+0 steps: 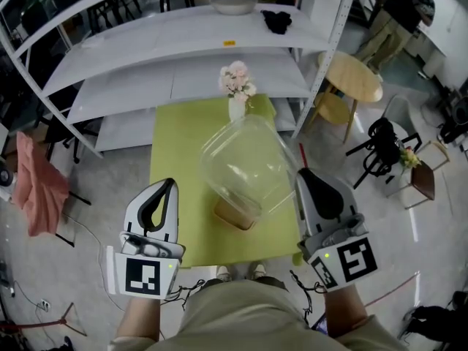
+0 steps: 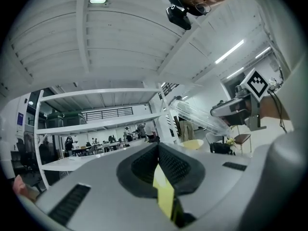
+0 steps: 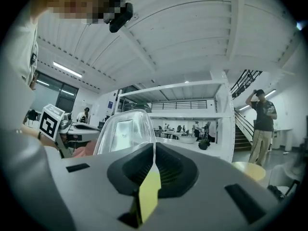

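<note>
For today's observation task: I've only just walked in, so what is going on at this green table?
A person stands at the green table with a gripper in each hand. The right gripper is clamped on the rim of a clear plastic container and holds it tilted in the air above the table. The left gripper hovers beside it, jaws together and empty. A tan block lies on the table under the container, and a vase of pink flowers stands at the far edge.
</note>
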Motion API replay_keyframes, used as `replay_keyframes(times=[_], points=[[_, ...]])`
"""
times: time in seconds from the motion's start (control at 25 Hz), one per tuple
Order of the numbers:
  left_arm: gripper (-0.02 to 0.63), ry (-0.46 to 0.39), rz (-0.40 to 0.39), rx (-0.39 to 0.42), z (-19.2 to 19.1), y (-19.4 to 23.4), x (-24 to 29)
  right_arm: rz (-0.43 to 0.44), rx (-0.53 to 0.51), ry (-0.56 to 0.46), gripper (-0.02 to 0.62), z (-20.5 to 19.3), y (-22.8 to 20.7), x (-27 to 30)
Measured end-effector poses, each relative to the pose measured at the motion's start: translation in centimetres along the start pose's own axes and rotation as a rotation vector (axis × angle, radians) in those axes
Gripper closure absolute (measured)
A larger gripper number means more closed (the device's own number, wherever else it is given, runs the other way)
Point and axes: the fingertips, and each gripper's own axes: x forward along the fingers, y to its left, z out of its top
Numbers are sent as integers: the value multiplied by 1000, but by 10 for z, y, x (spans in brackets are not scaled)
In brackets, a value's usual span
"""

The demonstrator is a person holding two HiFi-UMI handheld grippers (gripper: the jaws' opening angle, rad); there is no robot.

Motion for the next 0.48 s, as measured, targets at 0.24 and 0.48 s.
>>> replay_keyframes(times=[0.24,0.48], points=[[600,8,0,-9,-3,-4,3,1,2,21,572,-8,-5,1],[600,8,-3,-14,-4,-7,6,3,-3,34,572,-12,-6,1]])
